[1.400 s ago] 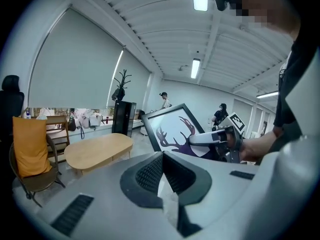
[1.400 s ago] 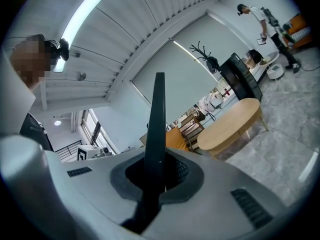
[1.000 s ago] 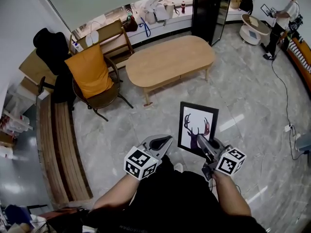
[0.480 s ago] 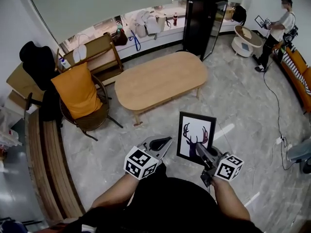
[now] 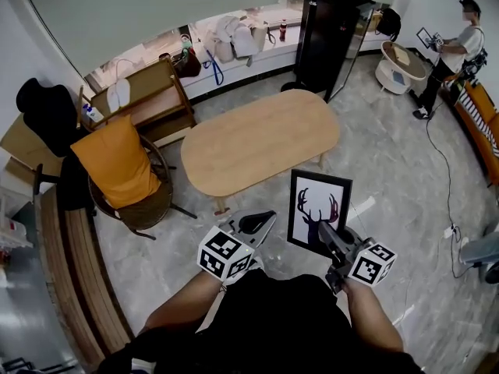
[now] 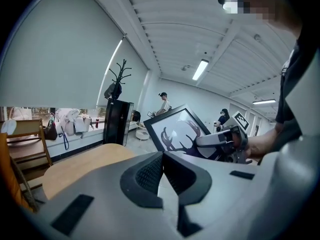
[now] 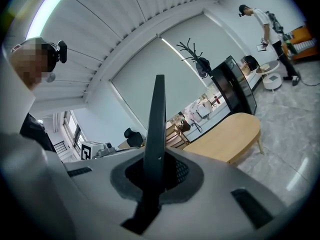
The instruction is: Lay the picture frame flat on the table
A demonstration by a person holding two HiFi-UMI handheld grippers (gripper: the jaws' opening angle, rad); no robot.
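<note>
The picture frame (image 5: pixel 318 211), black-rimmed with a dark antlered deer head on white, stands upright in the air over the floor, just short of the oval wooden table (image 5: pixel 261 141). My right gripper (image 5: pixel 330 237) is shut on its lower right edge; in the right gripper view the frame (image 7: pixel 158 124) shows edge-on, rising from between the jaws (image 7: pixel 157 170). My left gripper (image 5: pixel 258 224) is beside the frame on the left, shut and holding nothing. In the left gripper view its pads (image 6: pixel 161 165) meet, with the frame (image 6: pixel 175 130) and the table (image 6: pixel 82 166) beyond.
A chair with an orange cushion (image 5: pixel 117 162) stands left of the table, a wooden shelf unit (image 5: pixel 140 98) behind it. A tall black cabinet (image 5: pixel 331 33) is at the table's far end. A person (image 5: pixel 456 49) stands far right by a round white stand (image 5: pixel 401 61). A slatted bench (image 5: pixel 74 271) runs along the left.
Both grippers and the frame have been carried forward together toward the table, which now lies closer. The grip on the frame is unchanged.
</note>
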